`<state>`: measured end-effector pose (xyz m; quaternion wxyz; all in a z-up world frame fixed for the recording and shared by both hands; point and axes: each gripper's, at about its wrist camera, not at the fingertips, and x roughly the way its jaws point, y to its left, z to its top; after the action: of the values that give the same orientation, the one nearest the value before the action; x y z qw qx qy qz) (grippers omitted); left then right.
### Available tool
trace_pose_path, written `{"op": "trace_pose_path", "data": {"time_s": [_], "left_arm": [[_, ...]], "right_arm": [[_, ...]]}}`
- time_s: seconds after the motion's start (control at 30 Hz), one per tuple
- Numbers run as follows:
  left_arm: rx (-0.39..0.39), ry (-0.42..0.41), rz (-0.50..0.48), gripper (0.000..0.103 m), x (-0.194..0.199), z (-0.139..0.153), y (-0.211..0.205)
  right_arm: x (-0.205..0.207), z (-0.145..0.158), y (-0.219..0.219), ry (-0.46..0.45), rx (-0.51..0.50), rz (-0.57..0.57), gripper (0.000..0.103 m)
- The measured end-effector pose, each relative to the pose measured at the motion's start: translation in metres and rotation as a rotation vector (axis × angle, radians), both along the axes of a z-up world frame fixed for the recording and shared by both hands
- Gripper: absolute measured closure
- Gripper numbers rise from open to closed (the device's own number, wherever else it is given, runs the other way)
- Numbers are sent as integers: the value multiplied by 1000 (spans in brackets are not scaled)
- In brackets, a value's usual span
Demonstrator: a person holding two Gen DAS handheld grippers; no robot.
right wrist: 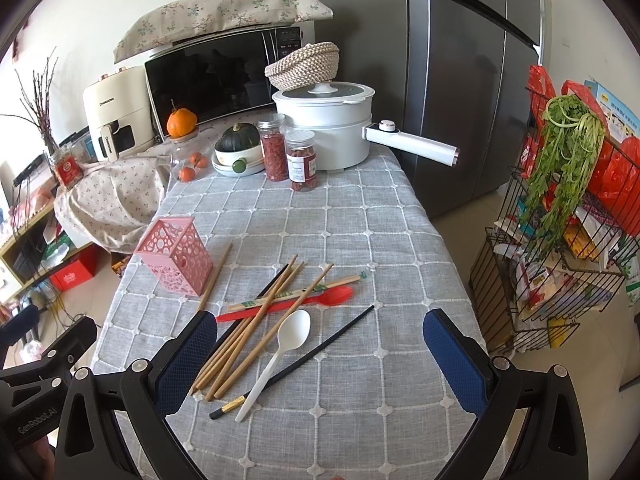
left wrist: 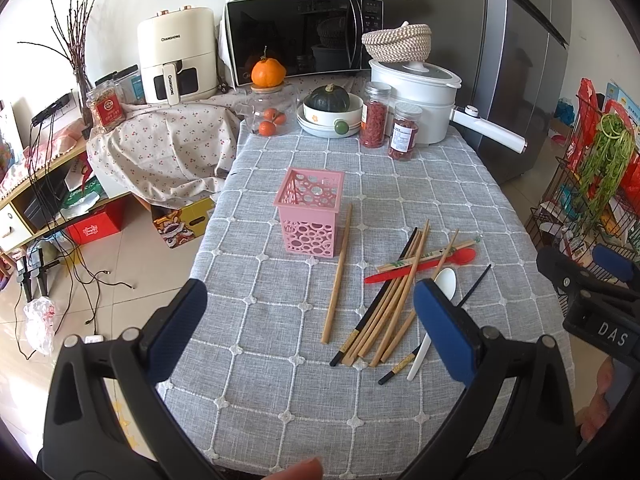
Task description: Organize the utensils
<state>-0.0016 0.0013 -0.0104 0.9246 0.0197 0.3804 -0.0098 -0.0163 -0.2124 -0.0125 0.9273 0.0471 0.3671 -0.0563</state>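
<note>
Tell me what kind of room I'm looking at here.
Most likely a home kitchen or dining corner. A microwave and an air fryer stand at the back, a tall refrigerator beside them, and the cloth-covered table holds chopsticks, spoons and a white electric pot.

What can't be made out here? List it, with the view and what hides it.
- White spoon bowl, left wrist view: partly behind the left gripper's finger.
- Wooden chopsticks lower ends, right wrist view: partly behind the right gripper's finger.
- Pink holder floor, both views: hidden by its walls.
</note>
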Motion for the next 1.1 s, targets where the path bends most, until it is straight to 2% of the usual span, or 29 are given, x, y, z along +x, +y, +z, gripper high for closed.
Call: {"op": "trace_pose_path", "data": {"time_s": [0.23, 0.33, 0.43, 0.63, 0.7, 0.8, 0.9, 1.0, 1.1], "left_arm": [[14, -15, 0, 0, 1, -2, -2], [-7, -33, -28, 0, 6, -3, -3], [-85, 22, -120, 0, 21, -9, -5], [-153, 194, -235, 0, 59, -27, -16], [-162, 233, -267, 4, 72, -29, -21], [-112, 276, -295, 17, 90, -29, -31], [-110, 333, -320, 22, 109, -32, -41], [-135, 407, -357, 35, 126, -43, -59], [-109, 449, -406, 46, 139, -60, -83]], "right_arm": [[1, -1, -3, 10, 7, -13, 0], [4, 2, -7, 5, 16, -17, 0], [12, 1, -14, 9, 40, -2, 0], [43, -16, -35, 123, 52, -2, 0], [53, -22, -40, 172, 58, 14, 0], [69, -32, -49, 235, 69, 24, 0], [81, -40, -58, 279, 114, 23, 0], [91, -48, -69, 317, 168, 10, 0], [99, -56, -80, 350, 218, -8, 2]]}}
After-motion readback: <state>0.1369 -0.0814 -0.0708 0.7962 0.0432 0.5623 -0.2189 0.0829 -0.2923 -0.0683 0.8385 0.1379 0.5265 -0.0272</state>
